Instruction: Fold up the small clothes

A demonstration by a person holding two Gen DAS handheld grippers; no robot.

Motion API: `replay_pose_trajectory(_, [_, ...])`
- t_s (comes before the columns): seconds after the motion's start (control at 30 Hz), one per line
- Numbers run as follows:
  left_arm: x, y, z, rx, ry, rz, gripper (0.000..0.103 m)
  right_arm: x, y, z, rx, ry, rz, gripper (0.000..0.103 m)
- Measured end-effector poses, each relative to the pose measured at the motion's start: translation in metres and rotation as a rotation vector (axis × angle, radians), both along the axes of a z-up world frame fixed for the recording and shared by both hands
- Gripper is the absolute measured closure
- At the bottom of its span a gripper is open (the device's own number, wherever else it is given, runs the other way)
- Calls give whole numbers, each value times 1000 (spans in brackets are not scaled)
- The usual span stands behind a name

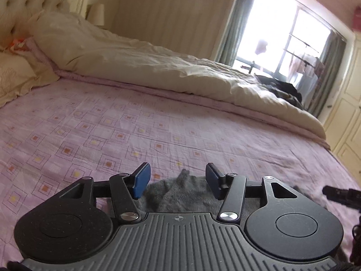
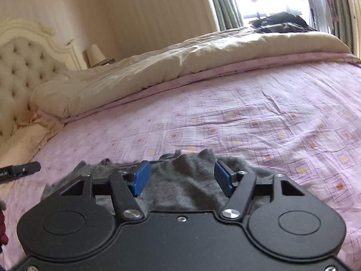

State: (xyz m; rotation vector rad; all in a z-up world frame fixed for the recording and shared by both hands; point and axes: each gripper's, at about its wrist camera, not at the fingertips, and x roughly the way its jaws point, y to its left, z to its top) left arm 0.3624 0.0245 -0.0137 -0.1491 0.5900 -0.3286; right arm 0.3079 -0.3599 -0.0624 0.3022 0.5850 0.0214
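Grey garment [image 2: 185, 185], pink square-patterned sheet [image 2: 259, 117]

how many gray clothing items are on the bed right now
1. A gray knit garment lies on the pink bedsheet under both open grippers, left gripper and right gripper. Their bodies could hide more.

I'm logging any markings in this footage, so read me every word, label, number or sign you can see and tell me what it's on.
No text reads clearly in either view.
White characters on the black bar at the left edge of the right wrist view: too small and blurred to read.
Crosshair mark, a symbol and not text, on the ribbed body of the left gripper.
The pink bedsheet and grey garment carry no lettering.
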Motion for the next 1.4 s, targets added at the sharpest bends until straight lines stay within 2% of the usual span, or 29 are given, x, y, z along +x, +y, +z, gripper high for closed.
replay_pose_trajectory(0.17, [-37,-38,-9,148,-29,-140,42,-13,59,-6,-158,-1,149,35])
replay_pose_trajectory(0.27, [-47,-60,-26,227,-36,-203,40,-10,81,-16,-212,16,206,35])
replay_pose_trajectory(0.33, [-42,-66,-40,254,-4,-211,40,-5,87,-27,-249,33,213,35])
replay_pose_trajectory(0.43, [-30,-56,-62,276,52,-144,40,0,80,-46,-339,73,128,35])
replay_pose_trajectory(0.47, [-25,-49,-69,267,69,-116,38,1,71,-53,-334,84,91,30])
replay_pose_trajectory(0.5, [-24,-37,-73,231,66,-97,37,-2,57,-62,-283,70,55,26])
replay_pose_trajectory(0.57, [-23,-23,-77,204,57,-72,37,-5,36,-67,-186,56,1,26])
replay_pose_trajectory(0.6, [-23,-20,-77,202,52,-80,37,-6,32,-66,-171,53,-14,26])
replay_pose_trajectory(0.73, [-27,-21,-76,212,32,-84,36,-11,37,-60,-193,32,10,25])
replay_pose_trajectory(0.83, [-31,-26,-69,215,29,-84,36,-30,36,-46,-184,-19,14,24])
replay_pose_trajectory(0.93, [-51,-26,-53,201,-9,-99,36,-55,36,-33,-210,-50,9,22])
replay_pose_trajectory(1.07, [-83,-31,-41,216,-51,-151,36,-84,30,-34,-260,8,-32,22])
replay_pose_trajectory(1.17, [-97,-35,-46,227,-9,-173,36,-97,21,-49,-255,97,-65,22])
replay_pose_trajectory(1.23, [-103,-36,-55,232,36,-171,36,-106,12,-58,-199,125,-91,17])
replay_pose_trajectory(1.3, [-105,-36,-66,245,95,-156,34,-117,2,-64,-130,106,-113,17])
replay_pose_trajectory(1.4, [-108,-34,-72,242,93,-142,31,-127,-6,-69,-68,53,-95,8])
